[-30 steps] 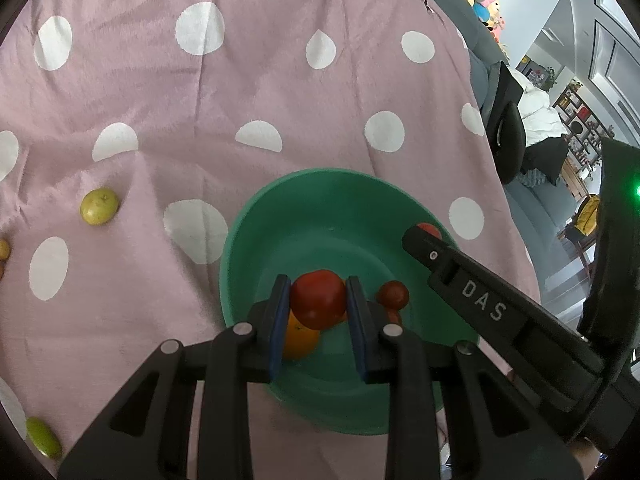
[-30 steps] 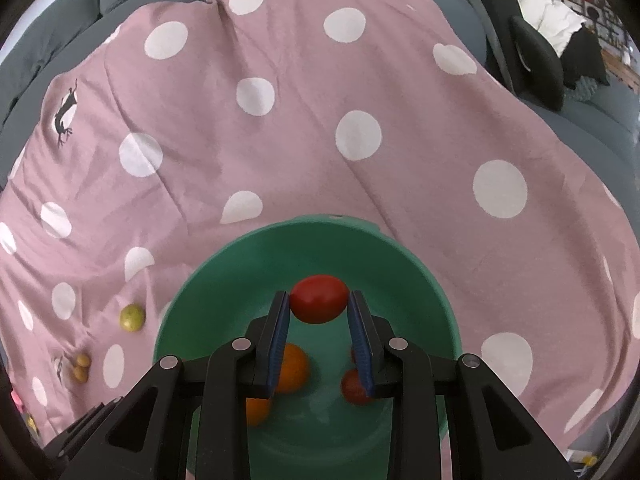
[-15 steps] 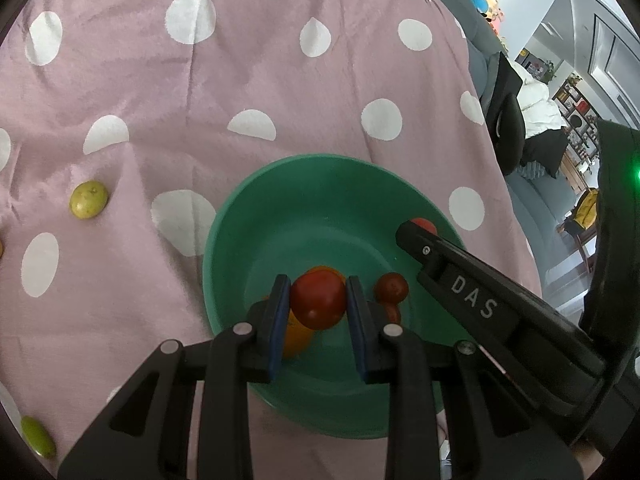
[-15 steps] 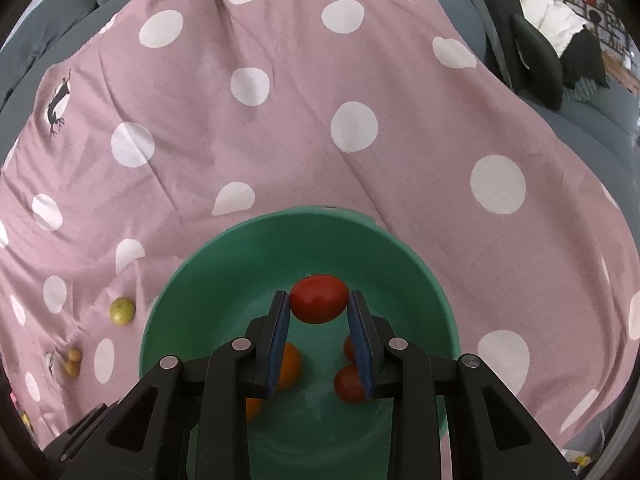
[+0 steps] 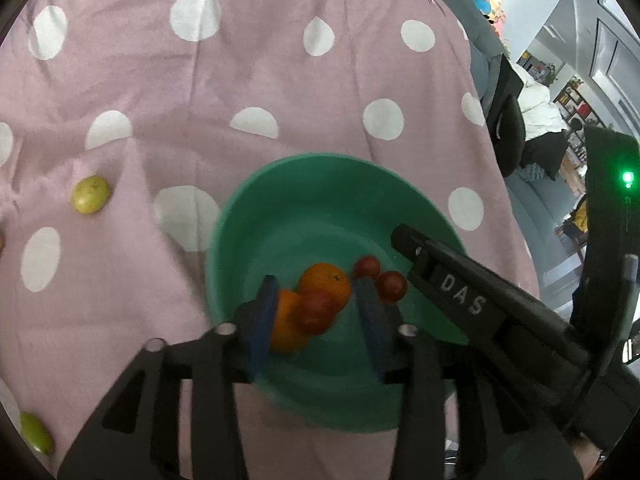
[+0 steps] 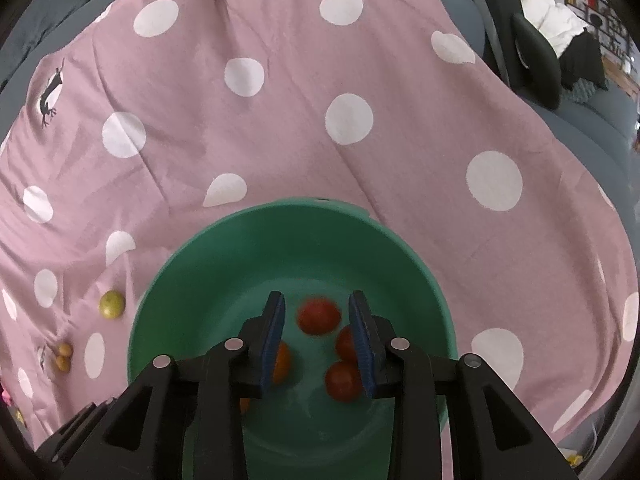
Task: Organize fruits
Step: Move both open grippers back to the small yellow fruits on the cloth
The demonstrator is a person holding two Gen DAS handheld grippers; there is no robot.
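Down in the green bowl (image 5: 280, 200) the fruit is hard to read — the red one (image 5: 316, 311) under the left claw (image 5: 316, 316) is smeared by motion blur, and I can't tell if it has landed on the oranges (image 5: 326, 280) or is just above them. Part of the near orange sits behind the left blue pad (image 5: 262, 320). That claw's jaws are opening with the red fruit loose between them, touching neither pad.

Same story on the right: the right claw (image 6: 318, 334) is opening too, its red fruit (image 6: 319, 315) blurry and free in the gap, toward the far end of the pads. Two more red ones (image 6: 340, 380) lie near the right pad, one half hidden behind it, and an orange (image 6: 281, 362) peeks out from behind the left pad.

Only the left camera shows the right claw's arm reaching over the bowl's right rim, plus a green fruit (image 5: 37, 438) cut off at the near-left edge. The right camera alone shows a pair of small yellowish fruits (image 6: 63, 356) on the pink spotted cloth (image 6: 280, 140) — too small to name. Both see the yellow-green fruit (image 5: 90, 194) well left of the bowl.
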